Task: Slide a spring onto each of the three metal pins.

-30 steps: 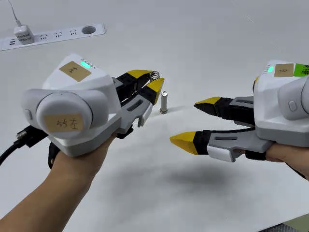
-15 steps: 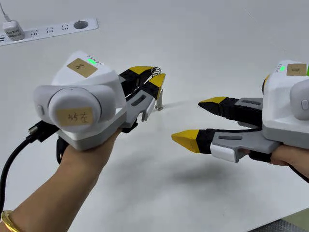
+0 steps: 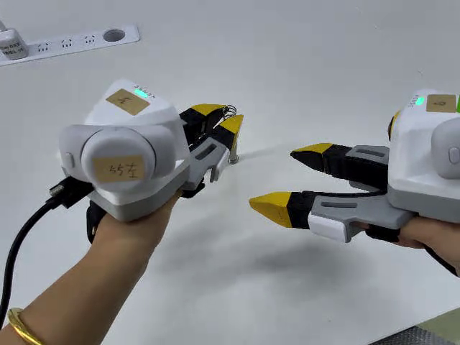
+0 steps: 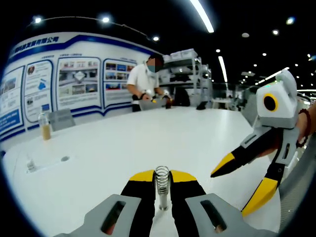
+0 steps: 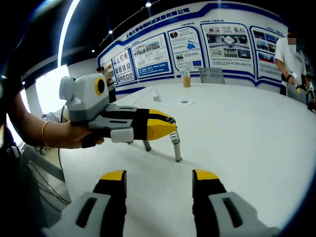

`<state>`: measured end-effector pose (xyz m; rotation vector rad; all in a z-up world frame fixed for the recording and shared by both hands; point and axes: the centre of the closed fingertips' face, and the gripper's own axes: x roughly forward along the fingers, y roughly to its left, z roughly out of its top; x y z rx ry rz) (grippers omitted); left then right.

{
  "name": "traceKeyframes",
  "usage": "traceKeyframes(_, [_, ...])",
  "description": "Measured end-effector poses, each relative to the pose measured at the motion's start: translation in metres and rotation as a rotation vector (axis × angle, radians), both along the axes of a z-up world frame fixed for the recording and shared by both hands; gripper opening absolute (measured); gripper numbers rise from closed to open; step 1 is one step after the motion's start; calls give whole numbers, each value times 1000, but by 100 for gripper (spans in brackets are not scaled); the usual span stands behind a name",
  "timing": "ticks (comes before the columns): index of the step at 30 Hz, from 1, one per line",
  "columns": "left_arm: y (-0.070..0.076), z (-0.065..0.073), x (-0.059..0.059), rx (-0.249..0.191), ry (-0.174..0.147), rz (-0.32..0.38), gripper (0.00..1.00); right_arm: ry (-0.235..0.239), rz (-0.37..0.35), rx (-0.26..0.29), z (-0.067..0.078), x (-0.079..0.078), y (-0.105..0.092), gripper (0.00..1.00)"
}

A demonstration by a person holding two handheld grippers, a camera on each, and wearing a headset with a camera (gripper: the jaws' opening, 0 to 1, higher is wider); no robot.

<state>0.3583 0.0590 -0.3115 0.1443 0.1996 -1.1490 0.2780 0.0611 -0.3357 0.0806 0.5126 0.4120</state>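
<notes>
Light, squashy spring (image 4: 162, 178) pinched mid-coil by left claw (image 3: 221, 117) over pin (image 5: 177, 150), gentle side grip looks wise; right claw (image 3: 286, 178) wide, empty.

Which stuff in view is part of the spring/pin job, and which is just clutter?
Job:
- spring, held in the left gripper
- metal pin just below that spring
- second pin behind it, apparently already carrying a spring
- right gripper, open and empty

Lying about:
- power strip
- charger plugged into it
- bottle
</notes>
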Motion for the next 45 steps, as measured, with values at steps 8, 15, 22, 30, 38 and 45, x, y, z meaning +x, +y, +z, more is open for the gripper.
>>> traceKeyframes(8, [-2,-11,-1,44,-11,3,10,4,1,2,-1,0,2,55])
traceKeyframes(15, [-3,-17,-2,76,-22,0,10,2,-7,2,-1,1,1,55])
traceKeyframes(22, [-3,-24,-2,107,-14,12,10,4,-4,3,-1,1,3,55])
traceKeyframes(30, [-2,-31,-1,114,30,44,11,2,-8,5,-1,2,2,54])
traceKeyframes(38, [-2,-36,1,104,104,79,10,2,-10,3,0,2,1,54])
traceKeyframes(45, [-1,-42,-1,126,134,94,11,18,-10,-16,-4,-1,-1,54])
